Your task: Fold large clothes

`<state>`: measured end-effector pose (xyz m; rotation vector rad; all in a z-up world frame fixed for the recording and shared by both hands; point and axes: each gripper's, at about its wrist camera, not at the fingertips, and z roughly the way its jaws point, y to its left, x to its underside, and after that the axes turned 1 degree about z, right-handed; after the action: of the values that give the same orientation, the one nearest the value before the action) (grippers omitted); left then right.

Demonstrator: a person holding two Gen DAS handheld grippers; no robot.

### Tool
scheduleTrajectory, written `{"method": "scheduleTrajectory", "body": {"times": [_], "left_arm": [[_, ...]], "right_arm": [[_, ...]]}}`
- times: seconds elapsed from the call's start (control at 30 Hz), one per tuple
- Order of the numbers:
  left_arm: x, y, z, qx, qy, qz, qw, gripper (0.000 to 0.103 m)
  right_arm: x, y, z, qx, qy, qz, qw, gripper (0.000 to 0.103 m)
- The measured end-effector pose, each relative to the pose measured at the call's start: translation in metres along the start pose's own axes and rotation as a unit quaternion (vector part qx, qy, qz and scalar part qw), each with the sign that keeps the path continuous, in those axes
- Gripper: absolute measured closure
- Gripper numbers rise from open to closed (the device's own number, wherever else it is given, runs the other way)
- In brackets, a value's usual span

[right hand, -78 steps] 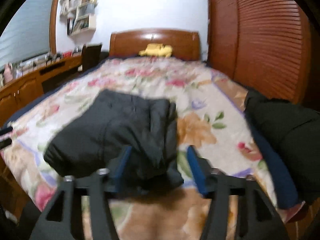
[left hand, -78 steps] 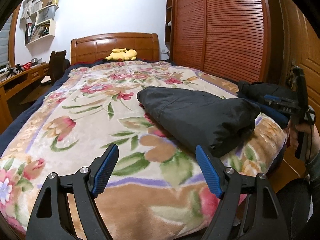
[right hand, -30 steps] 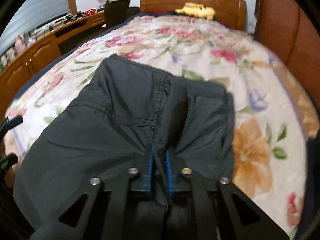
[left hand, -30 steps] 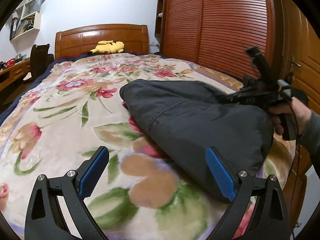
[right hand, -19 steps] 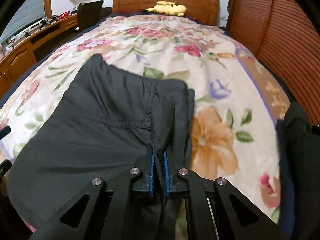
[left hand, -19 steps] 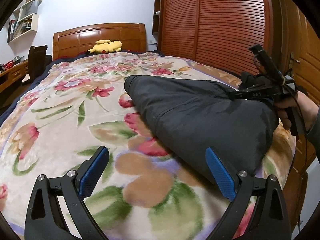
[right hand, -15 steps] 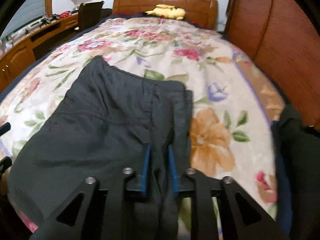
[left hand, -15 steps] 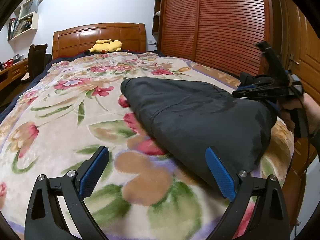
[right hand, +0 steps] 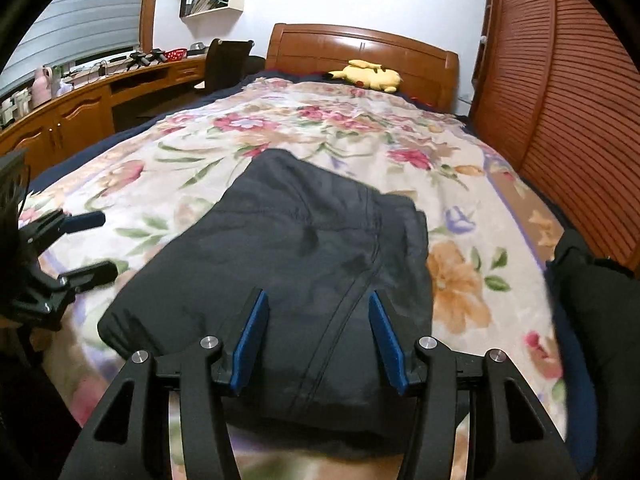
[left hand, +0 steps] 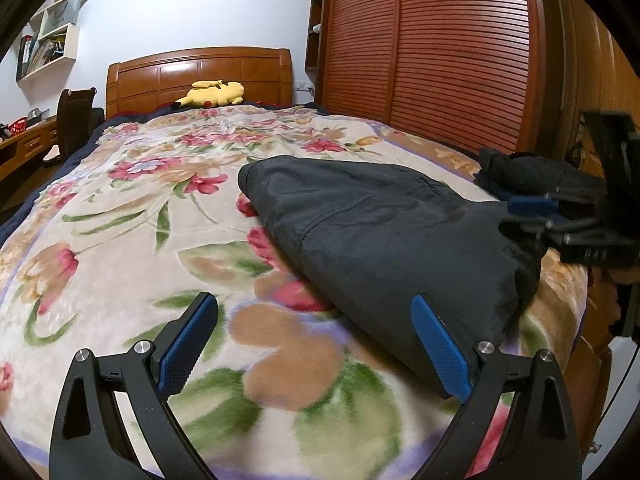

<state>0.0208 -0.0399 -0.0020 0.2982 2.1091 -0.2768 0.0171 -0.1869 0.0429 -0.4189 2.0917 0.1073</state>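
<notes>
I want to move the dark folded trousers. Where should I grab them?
Judging by their pose, grab the trousers at the thick folded near edge, coming in low from the foot of the bed; that edge bunches all layers together.

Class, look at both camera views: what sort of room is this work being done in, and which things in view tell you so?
Most likely a home bedroom. A bed with a wooden headboard and a floral blanket fills the view, a louvred wardrobe lines one wall, and a yellow plush toy lies by the headboard.
</notes>
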Motion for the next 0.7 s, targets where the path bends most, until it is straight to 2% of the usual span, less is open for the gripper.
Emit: {"method": "scheduleTrajectory", "body": {"times": [0.13, 0.33, 0.5, 0.7], "left_arm": [[0.001, 0.000, 0.002, -0.004, 0.003, 0.001, 1.0000, 0.006], [0.003, 0.001, 0.005, -0.007, 0.008, 0.001, 0.9999, 0.006], [0.005, 0.001, 0.005, -0.011, 0.008, 0.006, 0.9999, 0.006], [0.008, 0.001, 0.004, -0.015, 0.008, 0.007, 0.9998, 0.006]], "right_arm": [[0.018, -0.006, 0.026, -0.009, 0.027, 0.007, 1.000, 0.049], [0.027, -0.007, 0.035, -0.004, 0.019, 0.014, 1.000, 0.049], [0.030, -0.001, 0.003, 0.018, 0.002, 0.016, 1.000, 0.048], [0.063, -0.003, -0.037, 0.031, -0.013, 0.030, 0.999, 0.048]]}}
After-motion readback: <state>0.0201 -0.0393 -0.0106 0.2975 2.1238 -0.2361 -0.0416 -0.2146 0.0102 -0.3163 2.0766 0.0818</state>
